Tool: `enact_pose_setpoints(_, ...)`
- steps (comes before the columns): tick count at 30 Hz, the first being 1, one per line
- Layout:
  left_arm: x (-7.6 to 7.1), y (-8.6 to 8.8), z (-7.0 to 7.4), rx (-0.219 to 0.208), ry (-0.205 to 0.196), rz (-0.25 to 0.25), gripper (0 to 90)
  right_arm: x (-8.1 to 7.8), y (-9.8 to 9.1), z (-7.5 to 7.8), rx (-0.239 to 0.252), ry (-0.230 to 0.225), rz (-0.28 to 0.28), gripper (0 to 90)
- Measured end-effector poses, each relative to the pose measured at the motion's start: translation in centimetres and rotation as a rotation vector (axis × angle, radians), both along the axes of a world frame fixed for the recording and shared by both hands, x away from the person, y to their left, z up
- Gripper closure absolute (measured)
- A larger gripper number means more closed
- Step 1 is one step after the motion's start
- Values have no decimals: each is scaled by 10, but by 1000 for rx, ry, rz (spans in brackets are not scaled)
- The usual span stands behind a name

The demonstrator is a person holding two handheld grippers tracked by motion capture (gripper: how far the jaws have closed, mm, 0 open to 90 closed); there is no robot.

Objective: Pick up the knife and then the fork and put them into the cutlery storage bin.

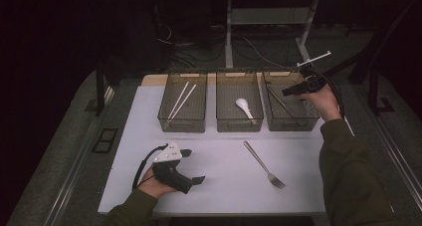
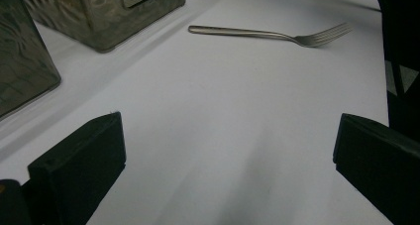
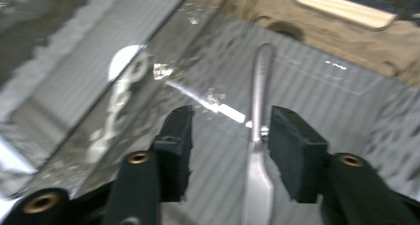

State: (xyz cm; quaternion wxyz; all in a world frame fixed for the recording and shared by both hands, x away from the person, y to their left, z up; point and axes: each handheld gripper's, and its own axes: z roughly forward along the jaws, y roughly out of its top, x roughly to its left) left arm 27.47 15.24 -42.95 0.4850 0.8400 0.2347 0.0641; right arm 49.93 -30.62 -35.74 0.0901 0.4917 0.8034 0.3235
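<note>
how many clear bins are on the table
3 smoky clear plastic bins in a row: left bin holds white chopsticks, middle bin a white spoon, right bin a metal utensil.

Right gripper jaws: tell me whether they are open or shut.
Open. In the right gripper view the right gripper hangs over the right bin, a gap between its pads, with the metal utensil lying loose between them.

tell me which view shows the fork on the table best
The left gripper view: the fork lies whole and sharp, tines clear, on the white table. The high view shows it small.
</note>
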Motion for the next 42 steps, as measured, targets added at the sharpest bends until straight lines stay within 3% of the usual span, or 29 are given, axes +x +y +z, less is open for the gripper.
enact_pose_setpoints(8,0,-1,0,0,-1,3,0,-29,2,9,18,-45,32,403)
enact_pose_setpoints(17,0,-1,0,0,-3,5,0,-78,6,15,40,-84,92,372)
enact_pose_setpoints(26,0,-1,0,0,-1,8,0,-119,12,8,54,-97,169,544)
enact_pose_setpoints(36,0,-1,0,3,2,12,0,-163,24,-9,58,-93,266,828)
enact_pose_setpoints(42,0,0,-1,3,4,14,0,-182,30,-26,53,-68,310,894)
